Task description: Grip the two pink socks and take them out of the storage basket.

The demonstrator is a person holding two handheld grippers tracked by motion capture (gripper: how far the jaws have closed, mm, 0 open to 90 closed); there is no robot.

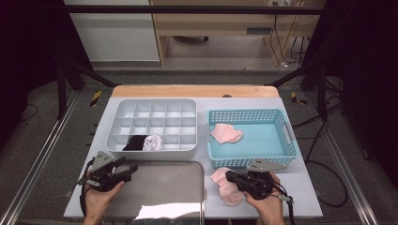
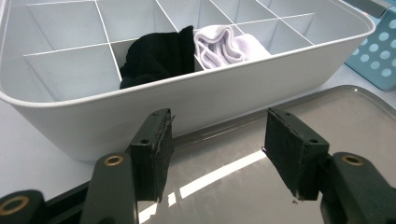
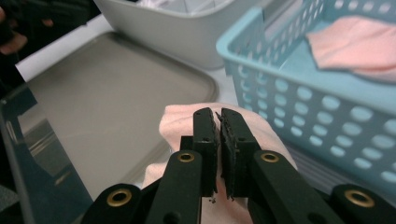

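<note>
A pink sock point(image 1: 224, 187) point(image 3: 177, 121) lies on the table in front of the blue basket point(image 1: 234, 159) point(image 3: 280, 88). My right gripper point(image 1: 228, 176) point(image 3: 218, 112) hovers right over it, jaws shut with nothing seen between them. Another pink sock point(image 1: 226, 133) point(image 3: 355, 42) rests inside the basket. The white divided organizer point(image 1: 150, 149) point(image 2: 233, 88) holds a black sock point(image 1: 136, 142) point(image 2: 156, 56) and a white sock point(image 1: 153, 142) point(image 2: 224, 44) in neighbouring front compartments. My left gripper point(image 1: 129, 168) point(image 2: 219, 119) stands open and empty over the metal tray's left edge, facing the organizer.
A shiny metal tray point(image 1: 159, 187) point(image 2: 327, 112) point(image 3: 102, 102) lies at the front between the two hands. The organizer's other compartments hold nothing. Black frame posts and cables stand beyond the table's far edge.
</note>
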